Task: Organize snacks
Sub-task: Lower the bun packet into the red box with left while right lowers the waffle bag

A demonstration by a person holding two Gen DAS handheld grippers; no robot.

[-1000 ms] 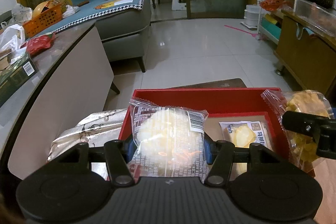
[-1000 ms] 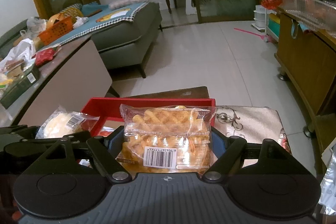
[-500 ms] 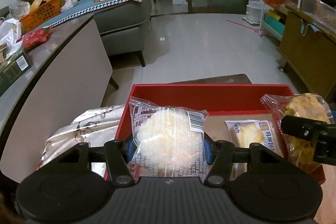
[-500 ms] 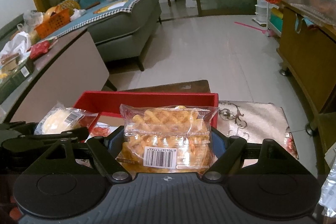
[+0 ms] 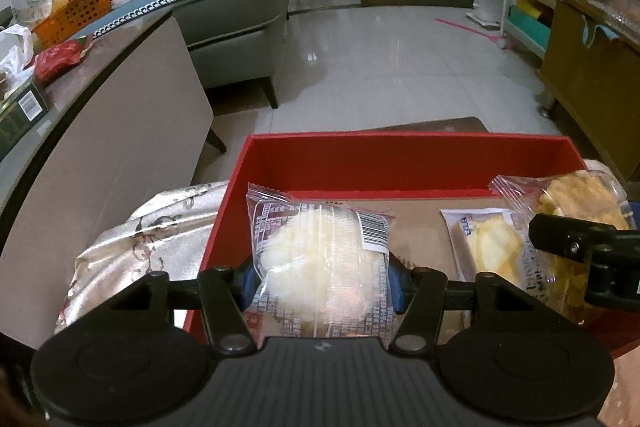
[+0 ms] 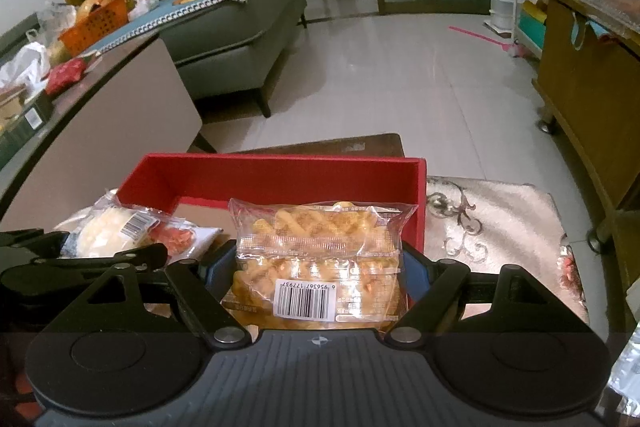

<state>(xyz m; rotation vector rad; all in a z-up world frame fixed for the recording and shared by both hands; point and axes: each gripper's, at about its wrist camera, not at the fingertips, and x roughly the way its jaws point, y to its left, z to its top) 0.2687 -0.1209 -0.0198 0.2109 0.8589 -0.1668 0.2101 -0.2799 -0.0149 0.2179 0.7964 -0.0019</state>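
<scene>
My left gripper point(image 5: 320, 277) is shut on a clear packet with a pale round cake point(image 5: 316, 259), held over the left part of the red box point(image 5: 400, 163). My right gripper point(image 6: 318, 277) is shut on a clear packet of golden waffle biscuits point(image 6: 316, 259), held over the right part of the same red box point(image 6: 280, 179). In the left wrist view the waffle packet point(image 5: 576, 203) and the right gripper show at the right edge. A yellow wrapped snack point(image 5: 492, 247) lies on the box floor. In the right wrist view the cake packet point(image 6: 108, 231) shows at the left.
The box stands on a silver patterned cloth point(image 6: 500, 223) that also shows in the left wrist view point(image 5: 152, 235). A long counter point(image 5: 92, 99) with an orange basket point(image 5: 80, 7) and red packet point(image 5: 60, 57) runs on the left. A grey sofa, tiled floor and wooden cabinet point(image 6: 584, 87) lie beyond.
Both grippers have moved forward and down over the red box with their packets still held. The box now looks larger and nearer in both views.
</scene>
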